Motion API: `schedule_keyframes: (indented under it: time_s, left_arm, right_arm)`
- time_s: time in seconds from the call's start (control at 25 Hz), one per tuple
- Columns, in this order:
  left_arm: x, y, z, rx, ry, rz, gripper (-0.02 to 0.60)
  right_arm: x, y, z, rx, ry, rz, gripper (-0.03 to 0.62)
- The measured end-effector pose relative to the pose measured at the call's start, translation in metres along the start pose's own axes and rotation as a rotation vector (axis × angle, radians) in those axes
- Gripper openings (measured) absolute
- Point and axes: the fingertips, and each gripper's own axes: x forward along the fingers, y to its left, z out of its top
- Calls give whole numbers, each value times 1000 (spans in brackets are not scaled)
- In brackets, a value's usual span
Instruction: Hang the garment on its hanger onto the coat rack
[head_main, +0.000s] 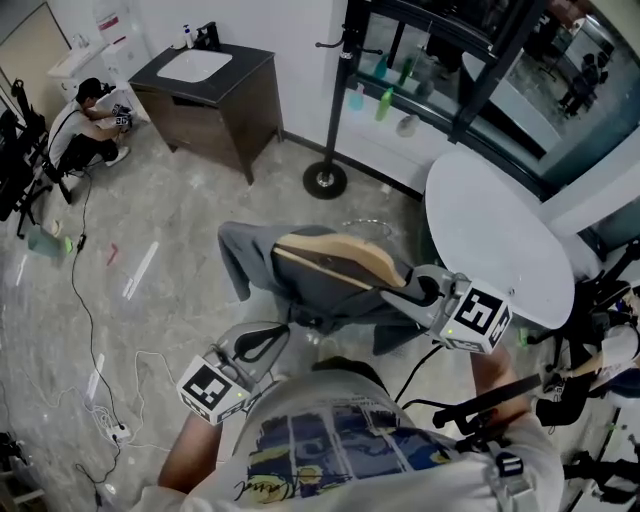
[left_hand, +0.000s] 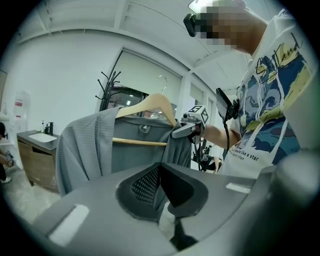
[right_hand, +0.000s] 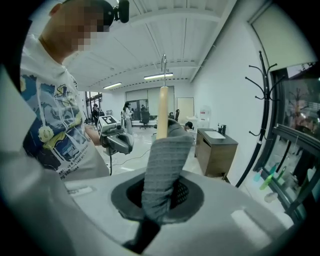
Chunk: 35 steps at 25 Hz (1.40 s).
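Garment (head_main: 245, 255) of grey cloth sits on its wooden hanger (head_main: 330, 257) at the centre of the head view, well apart from the coat rack (head_main: 334, 110) at the upper middle. The right gripper (head_main: 408, 290) is clamped on the hanger's cloth-covered end. The left gripper (head_main: 278, 335), lower left of centre by the hem, has its jaw tips drawn together.

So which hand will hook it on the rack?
Right. The right gripper is shut on the garment over the hanger end, carrying it; the left gripper is empty, apart from it. The rack stands ahead.
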Motion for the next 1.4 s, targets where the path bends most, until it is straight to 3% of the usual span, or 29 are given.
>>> schedule_keyframes:
  time_s: [0.36,0.64,0.88,1.16,1.4]
  left_arm:
    - [85,26,30,22,-4,-21,6]
    - [125,68,49,41,5,-83,7]
    - [159,134,71,96,-5,-154,7]
    - [177,200,105,159,2,-256,6]
    - [200,223,116,173,-3,-266,6]
  right_arm:
    - [-17,-86,8,-100,41,30,8]
    - [-10,-171,16,-87,27,36,8]
    - [-1,-256,43,-31,25,39,8]
    - [13,-347,101,-68,19,2,8]
    - [15,-413,133,-126,-11,13,8]
